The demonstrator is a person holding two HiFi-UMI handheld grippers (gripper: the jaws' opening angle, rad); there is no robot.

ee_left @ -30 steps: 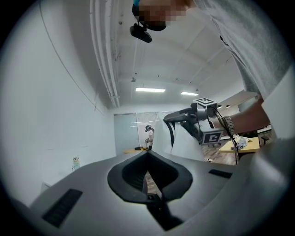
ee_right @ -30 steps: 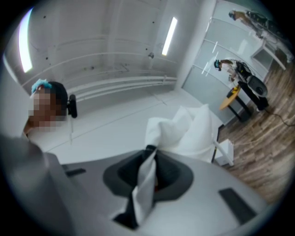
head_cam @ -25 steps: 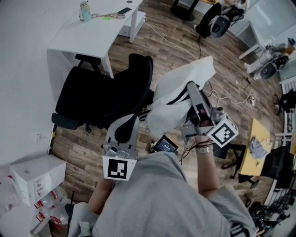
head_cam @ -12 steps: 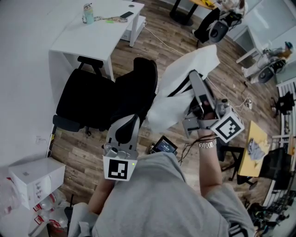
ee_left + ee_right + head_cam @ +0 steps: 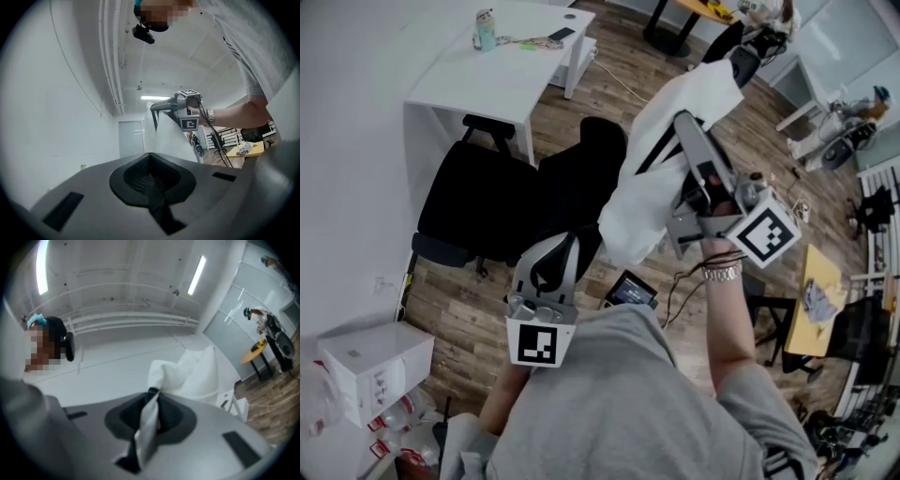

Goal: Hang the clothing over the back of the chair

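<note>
Wood-plank floor [image 5: 555, 124] carries a white desk [image 5: 487, 75] and black chair [image 5: 478, 202].

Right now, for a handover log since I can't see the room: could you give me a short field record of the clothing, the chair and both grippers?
Clothing: white garment, bunched, held up in the air beside the chair, not yet over it
Chair: black office chair by the white desk, nothing draped on it
Right gripper: shut on the garment
Left gripper: jaws together, empty
</note>
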